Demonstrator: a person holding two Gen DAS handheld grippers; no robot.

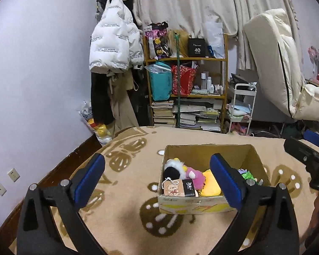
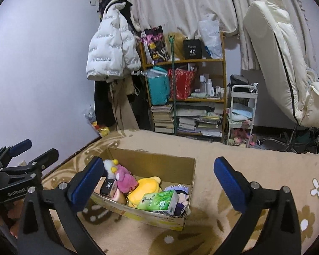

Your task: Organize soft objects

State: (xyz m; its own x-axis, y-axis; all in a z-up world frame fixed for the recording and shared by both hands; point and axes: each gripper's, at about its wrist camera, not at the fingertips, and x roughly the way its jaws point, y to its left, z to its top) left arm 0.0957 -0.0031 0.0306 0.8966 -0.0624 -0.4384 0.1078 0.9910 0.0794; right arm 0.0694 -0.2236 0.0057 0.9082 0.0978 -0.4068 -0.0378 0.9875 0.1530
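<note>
An open cardboard box (image 1: pixel 253 155) (image 2: pixel 192 174) sits on the beige patterned blanket (image 1: pixel 127 187). It holds soft things: a pink plush (image 1: pixel 194 175) (image 2: pixel 125 177), a yellow plush (image 1: pixel 210 183) (image 2: pixel 145 189), a white and black plush (image 1: pixel 173 166), a bear-print pouch (image 1: pixel 176 189), a green tissue pack (image 2: pixel 159 200) and a purple-haired plush (image 2: pixel 179 189). My left gripper (image 1: pixel 157 174) is open and empty, just before the box. My right gripper (image 2: pixel 157 176) is open and empty, above the box's near side. Each gripper shows at the edge of the other's view (image 1: pixel 308 159) (image 2: pixel 21 161).
The blanket's far edge drops off to the floor. Beyond stand a wooden shelf (image 1: pixel 187 89) with bags and books, a hanging white puffer jacket (image 1: pixel 114 40), a white cart (image 1: pixel 242 106), a cream chair (image 1: pixel 282 68) and curtains. The wall is on the left.
</note>
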